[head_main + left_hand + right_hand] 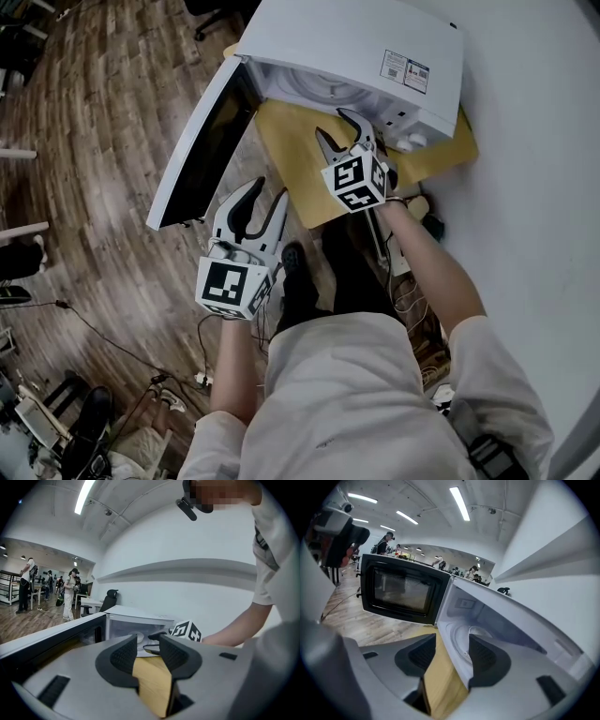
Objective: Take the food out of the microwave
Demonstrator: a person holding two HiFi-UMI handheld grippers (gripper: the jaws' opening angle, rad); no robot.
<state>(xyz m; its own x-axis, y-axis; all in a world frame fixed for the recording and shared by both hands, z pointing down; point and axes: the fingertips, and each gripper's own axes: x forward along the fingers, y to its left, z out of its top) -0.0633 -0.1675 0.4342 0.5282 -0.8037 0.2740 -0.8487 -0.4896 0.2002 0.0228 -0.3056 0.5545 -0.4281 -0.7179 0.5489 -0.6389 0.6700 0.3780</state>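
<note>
The white microwave (pixel 356 37) stands on a yellow-brown table (pixel 291 150), its door (pixel 202 145) swung wide open to the left. Inside, a round white plate or turntable (pixel 461 637) shows on the cavity floor; I cannot make out any food on it. My right gripper (pixel 334 125) is open just in front of the cavity mouth, nothing between its jaws (pixel 452 644). My left gripper (pixel 270 189) hangs lower left by the table's edge, near the door's end, open and empty (pixel 147 644). It looks toward the microwave (pixel 136 620) and the right gripper's marker cube (pixel 186 630).
A white wall (pixel 534 141) runs along the right, close behind the microwave. The floor (pixel 103 122) is wood planks, with cables (pixel 122 347) at lower left. An office chair (pixel 108 599) and several people (pixel 70 592) stand far back in the room.
</note>
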